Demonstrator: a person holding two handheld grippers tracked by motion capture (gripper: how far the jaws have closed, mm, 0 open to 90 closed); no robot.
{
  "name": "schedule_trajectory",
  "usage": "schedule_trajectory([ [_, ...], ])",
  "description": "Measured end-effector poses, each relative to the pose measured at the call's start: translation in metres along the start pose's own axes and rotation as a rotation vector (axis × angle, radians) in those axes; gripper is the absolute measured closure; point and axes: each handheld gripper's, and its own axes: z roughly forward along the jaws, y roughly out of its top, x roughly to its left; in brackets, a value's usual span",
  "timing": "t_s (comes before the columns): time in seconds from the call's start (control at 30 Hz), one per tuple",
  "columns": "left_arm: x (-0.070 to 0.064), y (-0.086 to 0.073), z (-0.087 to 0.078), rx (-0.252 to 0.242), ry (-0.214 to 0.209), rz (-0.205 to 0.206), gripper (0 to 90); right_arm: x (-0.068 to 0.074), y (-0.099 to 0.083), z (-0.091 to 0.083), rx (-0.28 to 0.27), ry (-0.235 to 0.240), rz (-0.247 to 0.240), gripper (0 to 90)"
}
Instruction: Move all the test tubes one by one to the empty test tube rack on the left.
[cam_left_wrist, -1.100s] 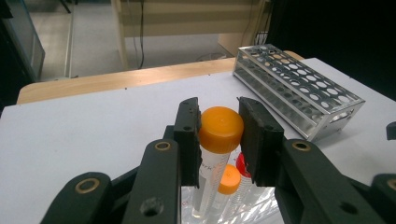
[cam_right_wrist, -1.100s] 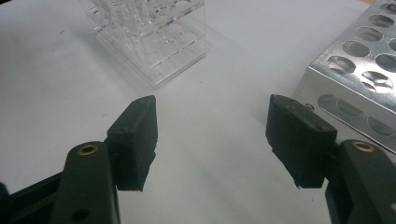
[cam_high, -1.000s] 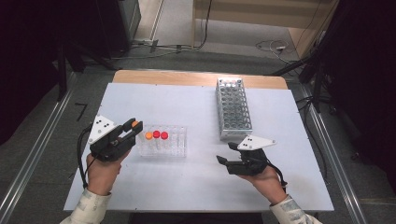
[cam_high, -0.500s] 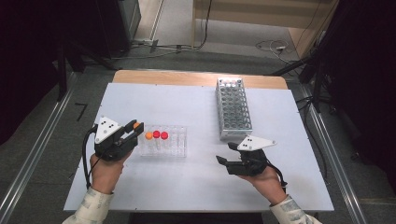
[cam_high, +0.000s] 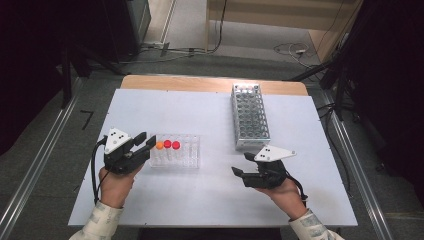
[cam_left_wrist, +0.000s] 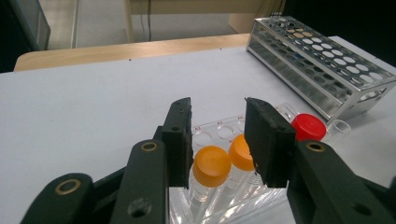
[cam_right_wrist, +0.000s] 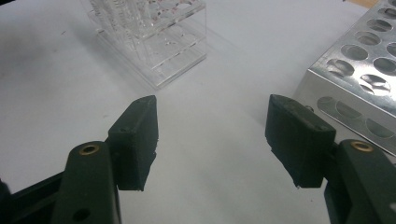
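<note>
Two racks sit on the white table (cam_high: 210, 200), and the left gripper (cam_high: 145, 141) comes first, at about 8 o'clock on the tabletop in the high view. Its jaws stand partly open with nothing clamped; in the left gripper view they frame two orange-capped tubes (cam_left_wrist: 212, 164), apart from both caps. Just right of it, touching nothing but the table, the clear plastic rack (cam_high: 176, 151) holds capped tubes along its left end: an orange cap nearest the jaws, then two red caps (cam_high: 171, 144) in the high view. The remaining wells look empty. Further right, toward 1 o'clock, the long metal tube rack (cam_high: 248, 116) stands well apart; a few far wells seem to hold something pale, though I cannot tell what. At 5 o'clock the right gripper (cam_high: 241, 164) rests low over bare table, jaws spread wide, holding nothing.
</note>
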Motion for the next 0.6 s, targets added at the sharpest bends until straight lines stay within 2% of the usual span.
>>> schedule_trajectory([
  [0.17, 0.0015, 0.0004, -0.0035, -0.009, -0.007, -0.014, 59.3, -0.0016, -0.0007, 0.0002, -0.002, -0.007, 0.010, 33.2],
  [0.37, 0.0036, 0.0005, -0.0056, -0.010, -0.052, -0.043, 48.1, -0.0051, -0.0021, -0.0010, -0.013, -0.029, 0.023, 33.2],
  [0.6, 0.0017, 0.0002, -0.0088, -0.013, -0.053, -0.052, 35.0, -0.0088, -0.0034, -0.0041, -0.033, -0.057, 0.032, 33.1],
])
